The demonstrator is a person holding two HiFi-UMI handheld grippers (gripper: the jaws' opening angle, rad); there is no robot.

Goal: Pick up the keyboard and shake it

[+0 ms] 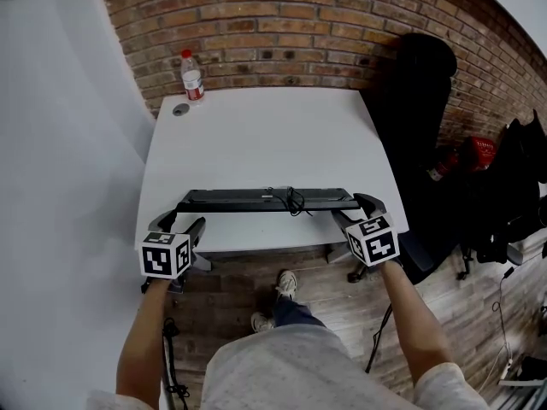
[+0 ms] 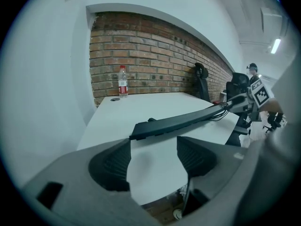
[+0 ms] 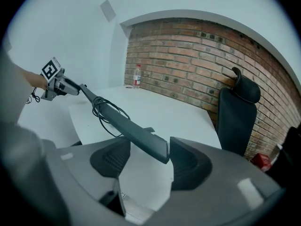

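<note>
A black keyboard (image 1: 265, 200) lies crosswise near the front edge of the white table (image 1: 256, 135), with its cable coiled (image 1: 295, 202) at the middle. My left gripper (image 1: 181, 222) is at the keyboard's left end; in the left gripper view the jaws (image 2: 153, 149) stand open and the keyboard end (image 2: 141, 132) sits just beyond the tips. My right gripper (image 1: 355, 209) is at the right end. There the keyboard's end (image 3: 157, 149) reaches in between the open jaws, close to the right pad (image 3: 186, 161), with a gap on the left side.
A water bottle (image 1: 192, 77) and a small round grommet (image 1: 180, 109) are at the table's far left corner. A black office chair (image 1: 423, 101) stands right of the table against the brick wall (image 1: 282, 24). Bags and a red object (image 1: 480, 152) lie on the floor at right.
</note>
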